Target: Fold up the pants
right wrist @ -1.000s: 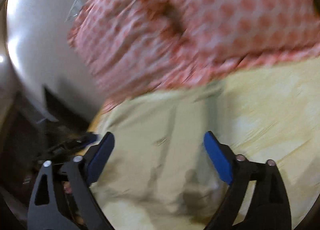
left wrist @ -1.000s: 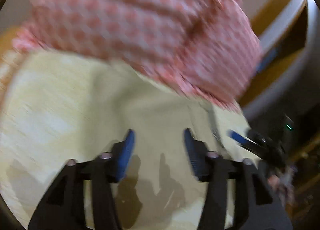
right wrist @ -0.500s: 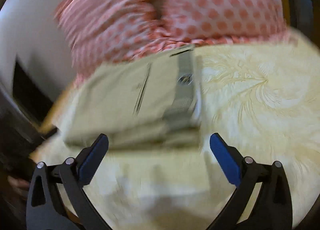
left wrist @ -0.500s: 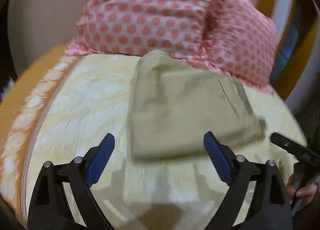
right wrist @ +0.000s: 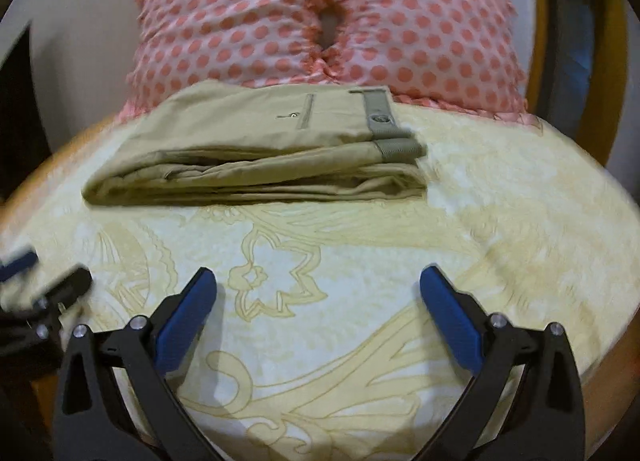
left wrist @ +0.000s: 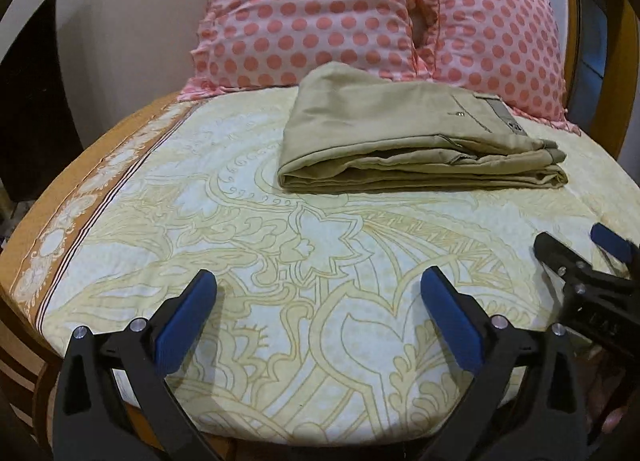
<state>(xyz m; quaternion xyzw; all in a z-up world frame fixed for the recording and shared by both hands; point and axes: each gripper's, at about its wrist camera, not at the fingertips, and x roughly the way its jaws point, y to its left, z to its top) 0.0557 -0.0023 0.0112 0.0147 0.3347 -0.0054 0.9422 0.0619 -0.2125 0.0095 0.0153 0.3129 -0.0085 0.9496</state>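
Bedding fills most of what one sees from here: a cream bedspread (left wrist: 320, 261) with a pale yellow floral print and an orange border, and at its far end two pink polka-dot pillows (left wrist: 304, 9) propped against the wall. Against those pillows lie the khaki pants (left wrist: 400, 141), folded into a flat, layered rectangle with the waistband and its button turned toward the right side; the job looks finished or very nearly so. That cloth should handle as light, soft and floppy, with the stacked layers apt to slide apart, so any further lift would be best taken at the thick folded edge nearest us, pinching all layers together at both corners. Nearer, the left gripper (left wrist: 318, 307) hangs over bare bedspread with its blue-padded jaws spread wide and nothing between them, well apart from the pants. The right gripper (right wrist: 318, 307) is the same, gaping and empty, beside its partner near the bed's close edge.
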